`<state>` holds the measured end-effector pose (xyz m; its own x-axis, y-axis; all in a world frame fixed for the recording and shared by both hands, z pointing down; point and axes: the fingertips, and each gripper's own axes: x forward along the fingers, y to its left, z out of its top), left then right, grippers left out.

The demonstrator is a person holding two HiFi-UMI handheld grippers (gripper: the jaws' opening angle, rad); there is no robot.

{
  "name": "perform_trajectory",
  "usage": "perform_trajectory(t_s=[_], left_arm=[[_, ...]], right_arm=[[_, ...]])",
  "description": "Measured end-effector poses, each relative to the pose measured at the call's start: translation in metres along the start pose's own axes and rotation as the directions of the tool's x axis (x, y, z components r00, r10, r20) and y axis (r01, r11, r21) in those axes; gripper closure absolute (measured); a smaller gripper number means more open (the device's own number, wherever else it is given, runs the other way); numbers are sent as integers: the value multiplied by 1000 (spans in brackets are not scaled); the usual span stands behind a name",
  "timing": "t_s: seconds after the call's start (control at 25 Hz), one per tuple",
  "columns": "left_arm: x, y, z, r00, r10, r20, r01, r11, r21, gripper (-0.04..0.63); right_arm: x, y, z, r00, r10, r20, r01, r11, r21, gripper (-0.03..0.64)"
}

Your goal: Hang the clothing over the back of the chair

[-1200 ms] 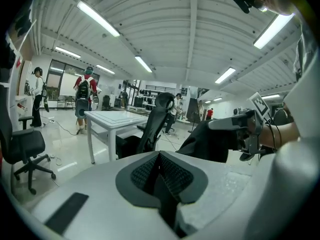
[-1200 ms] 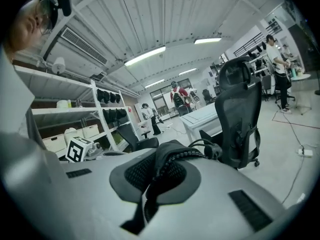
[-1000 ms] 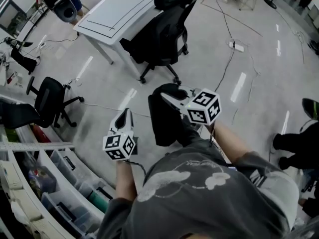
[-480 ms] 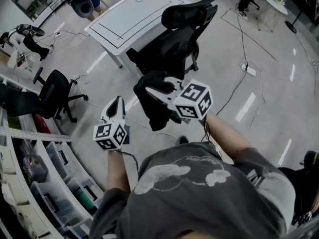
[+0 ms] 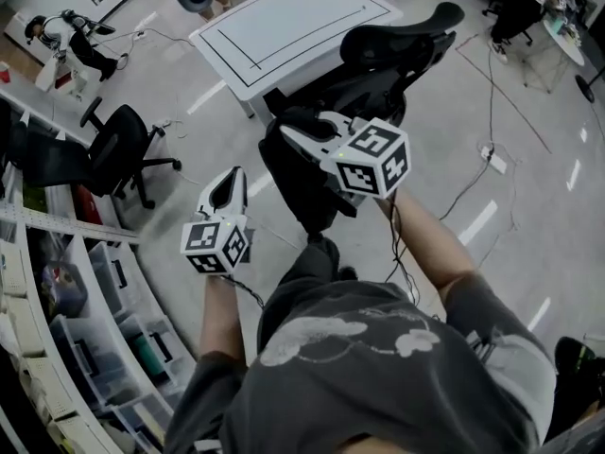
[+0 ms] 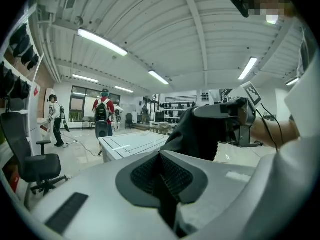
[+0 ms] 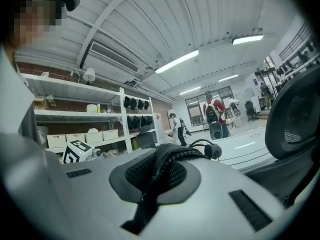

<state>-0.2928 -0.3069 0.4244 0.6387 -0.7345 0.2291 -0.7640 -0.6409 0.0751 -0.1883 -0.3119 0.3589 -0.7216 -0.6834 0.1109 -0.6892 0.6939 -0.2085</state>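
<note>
A black piece of clothing [image 5: 301, 180] hangs in a bunch from my right gripper [image 5: 295, 132], which is shut on a fold of it; the pinched hem shows between the pads in the right gripper view [image 7: 172, 153]. The garment is held just in front of the black office chair [image 5: 402, 43], whose backrest fills the right edge of the right gripper view [image 7: 295, 119]. My left gripper [image 5: 227, 190] is lower and to the left, shut, with nothing between its pads [image 6: 161, 156]. From it I see the clothing [image 6: 200, 136] hanging under the right gripper [image 6: 235, 119].
A white table [image 5: 293, 22] stands behind the chair. Another black office chair [image 5: 113, 149] and shelves with plastic bins [image 5: 85, 348] are on the left. Cables [image 5: 482, 173] run across the floor on the right. People [image 6: 102, 116] stand far off.
Both grippers have risen and moved toward the chair, which is now close in front of the hanging clothing. The right gripper still holds the clothing; the left stays shut and empty.
</note>
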Motion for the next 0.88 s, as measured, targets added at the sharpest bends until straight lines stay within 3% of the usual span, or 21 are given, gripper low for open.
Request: perform_trajectory(t_s=[0.28, 0.6, 0.88], left_arm=[[58, 48, 35, 999, 25, 39, -25, 1000, -4, 595], [120, 112, 92, 988, 43, 150, -44, 999, 6, 594], [175, 138, 154, 975, -8, 223, -3, 999, 50, 595]], right_arm=[[41, -41, 35, 1000, 21, -13, -21, 1000, 0, 624], [97, -95, 107, 998, 55, 32, -54, 998, -26, 624], [110, -149, 188, 992, -13, 129, 25, 995, -93, 624]])
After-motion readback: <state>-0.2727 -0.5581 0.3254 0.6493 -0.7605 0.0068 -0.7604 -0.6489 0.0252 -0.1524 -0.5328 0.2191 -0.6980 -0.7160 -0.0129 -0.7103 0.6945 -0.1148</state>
